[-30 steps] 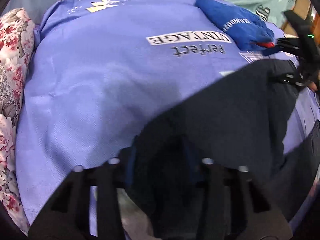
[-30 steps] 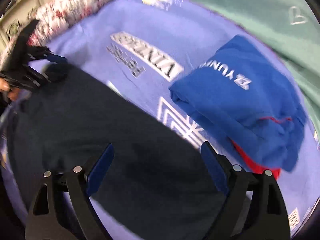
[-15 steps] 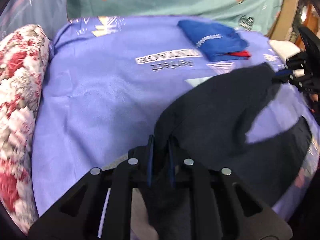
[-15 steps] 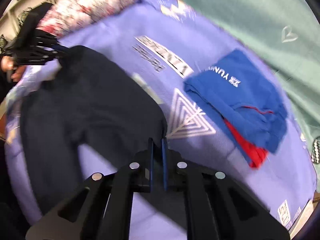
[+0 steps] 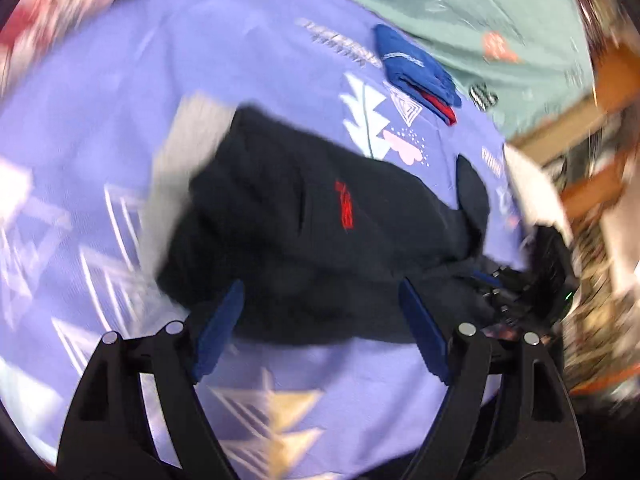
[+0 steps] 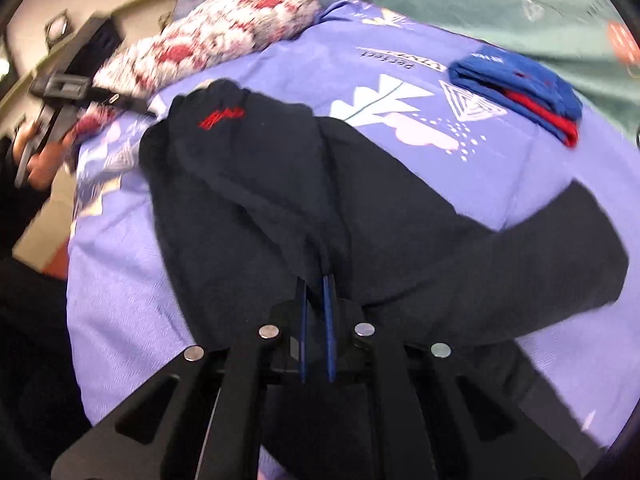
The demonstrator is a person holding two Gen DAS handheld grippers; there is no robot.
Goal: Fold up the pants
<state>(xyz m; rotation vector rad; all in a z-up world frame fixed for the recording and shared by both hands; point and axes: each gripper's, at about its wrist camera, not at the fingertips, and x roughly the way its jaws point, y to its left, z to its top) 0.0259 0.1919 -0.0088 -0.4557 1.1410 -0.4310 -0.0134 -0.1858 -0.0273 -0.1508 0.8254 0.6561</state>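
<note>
The dark navy pants [image 6: 256, 184] are lying bunched on the lilac printed bedsheet [image 6: 132, 320], their red embroidered logo [image 5: 345, 210] facing up. The right gripper [image 6: 316, 292] is pinching a gathered fold of the pants, its blue fingers [image 6: 329, 320] pressed together on the cloth. The left gripper [image 5: 320, 320] is hovering with its jaws spread wide over the pants' near edge, holding nothing. A folded blue-and-red garment [image 6: 520, 88] is sitting well apart, near the teal blanket [image 6: 480, 4].
</note>
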